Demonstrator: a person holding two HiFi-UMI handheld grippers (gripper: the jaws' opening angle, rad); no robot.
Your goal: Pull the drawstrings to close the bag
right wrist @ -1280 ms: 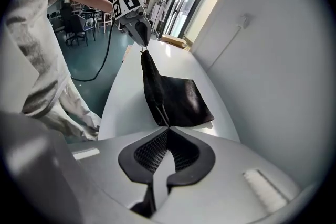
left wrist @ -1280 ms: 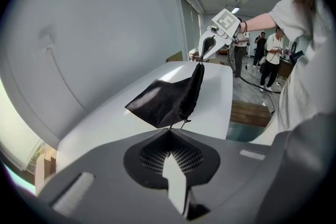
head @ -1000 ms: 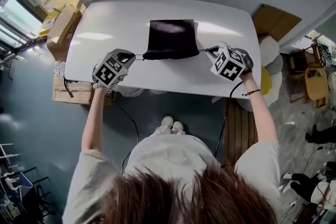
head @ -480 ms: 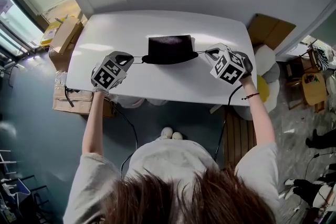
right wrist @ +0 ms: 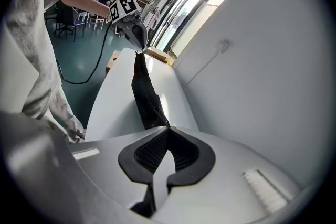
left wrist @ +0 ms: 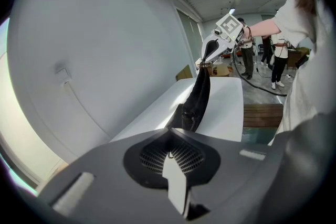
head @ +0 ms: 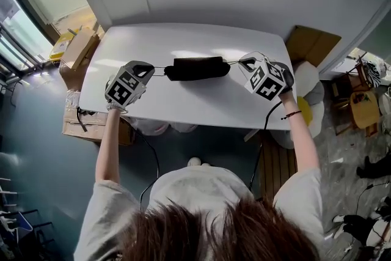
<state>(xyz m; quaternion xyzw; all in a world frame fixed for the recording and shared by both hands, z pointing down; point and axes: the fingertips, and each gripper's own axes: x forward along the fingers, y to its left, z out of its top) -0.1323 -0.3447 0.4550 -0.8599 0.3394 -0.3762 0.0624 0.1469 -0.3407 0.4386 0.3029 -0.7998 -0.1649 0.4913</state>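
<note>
**Desk:** Entry one, the bag. What has changed?

**Operator:** Item: black bag (head: 195, 68). A second ago it lay as a flat dark square on the table (head: 183, 104). Now it shows from my head view as a narrow, bunched band strung between my two grippers. Both grippers sit a little further apart than before, and the mouth has gathered in.

**Desk:** Location?

**Operator:** Over the middle of the table, between the grippers and in line with them. Both gripper views show it as a dark strip running from one set of jaws towards the other. I cannot tell whether its lower edge rests on the tabletop.

**Desk:** Entry two, cords.

**Operator:** Left drawstring (head: 159, 71) and right drawstring (head: 234, 62), each a thin taut line from a bag corner to the nearer gripper. I judge that tension to be what is cinching the mouth.

**Desk:** Entry three, grippers.

**Operator:** Left gripper (head: 150, 70): jaws pressed together, a thread of cord pinched at the tips. Right gripper (head: 244, 62): the same, closed down on its cord. I hold them level and opposed so the pull runs straight along the mouth and does not drag the bag sideways.

**Desk:** Progress?

**Operator:** By my reading nearly closed; a little more spread may finish it.

**Desk:** Surroundings?

**Operator:** Cardboard boxes (head: 76, 49) on the floor beside the table's left end, clear of the work.
</note>
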